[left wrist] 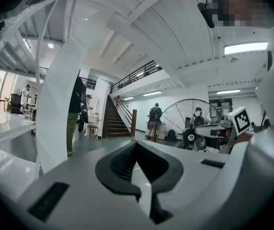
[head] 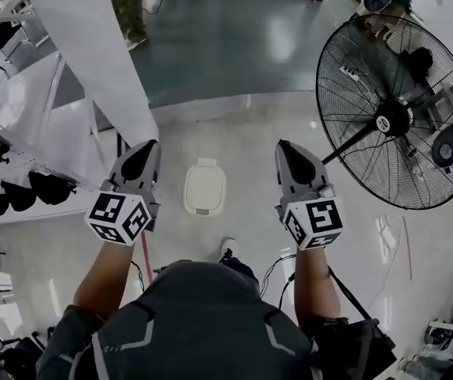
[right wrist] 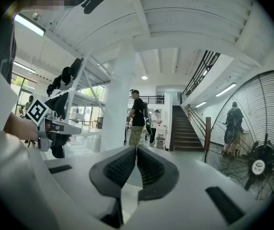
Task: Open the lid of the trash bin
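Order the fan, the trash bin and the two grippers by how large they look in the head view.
1. fan
2. left gripper and right gripper: alike, so not ranked; being near the camera enlarges them
3. trash bin

Fan (head: 393, 113): rim cut off by the right edge. Trash bin (head: 205, 204): walls hidden beneath its lid (head: 205, 184); the dark mark (head: 203, 211) at its near edge is too small to identify.
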A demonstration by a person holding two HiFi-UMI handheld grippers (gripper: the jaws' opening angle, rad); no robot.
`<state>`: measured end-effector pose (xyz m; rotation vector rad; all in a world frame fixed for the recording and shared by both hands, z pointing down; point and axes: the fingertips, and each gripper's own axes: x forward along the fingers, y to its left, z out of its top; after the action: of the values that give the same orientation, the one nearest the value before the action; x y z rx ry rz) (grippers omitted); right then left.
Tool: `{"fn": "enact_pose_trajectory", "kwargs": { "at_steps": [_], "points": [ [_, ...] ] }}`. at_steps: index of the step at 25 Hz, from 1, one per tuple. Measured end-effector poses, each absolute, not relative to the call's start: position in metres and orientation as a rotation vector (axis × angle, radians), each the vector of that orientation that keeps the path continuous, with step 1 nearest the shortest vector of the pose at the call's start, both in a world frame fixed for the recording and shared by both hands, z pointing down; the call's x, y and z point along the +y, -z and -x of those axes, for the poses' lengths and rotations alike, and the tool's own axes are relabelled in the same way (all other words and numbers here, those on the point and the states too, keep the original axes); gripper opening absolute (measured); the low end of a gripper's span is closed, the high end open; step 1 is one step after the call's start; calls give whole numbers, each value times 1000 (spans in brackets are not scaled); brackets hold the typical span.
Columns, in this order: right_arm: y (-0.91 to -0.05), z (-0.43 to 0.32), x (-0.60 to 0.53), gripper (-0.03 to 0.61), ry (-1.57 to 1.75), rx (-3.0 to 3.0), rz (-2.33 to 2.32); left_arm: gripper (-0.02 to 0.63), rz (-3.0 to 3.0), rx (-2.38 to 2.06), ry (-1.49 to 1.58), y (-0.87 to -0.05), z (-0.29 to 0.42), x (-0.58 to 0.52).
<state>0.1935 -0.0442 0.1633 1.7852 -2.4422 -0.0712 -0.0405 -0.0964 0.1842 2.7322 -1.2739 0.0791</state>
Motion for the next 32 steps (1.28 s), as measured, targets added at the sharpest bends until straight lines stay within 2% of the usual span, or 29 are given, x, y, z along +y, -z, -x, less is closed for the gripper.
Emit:
{"fn": "enact_pose_trajectory", "kwargs": {
  "at_steps": [5, 13, 32],
  "points": [
    [-173, -214, -67, 29, 40, -2499, -1754, 9, -2761, -1316, -156, -193, 20, -113],
    [-217, -205, -111, 29, -84, -2452, -1759, 9, -2730, -1259, -228, -236, 28, -151],
    [-501, -120, -167, 31, -506, -2266, -1475, 11, -2490, -1059, -527, -483, 76, -182]
  ]
}}
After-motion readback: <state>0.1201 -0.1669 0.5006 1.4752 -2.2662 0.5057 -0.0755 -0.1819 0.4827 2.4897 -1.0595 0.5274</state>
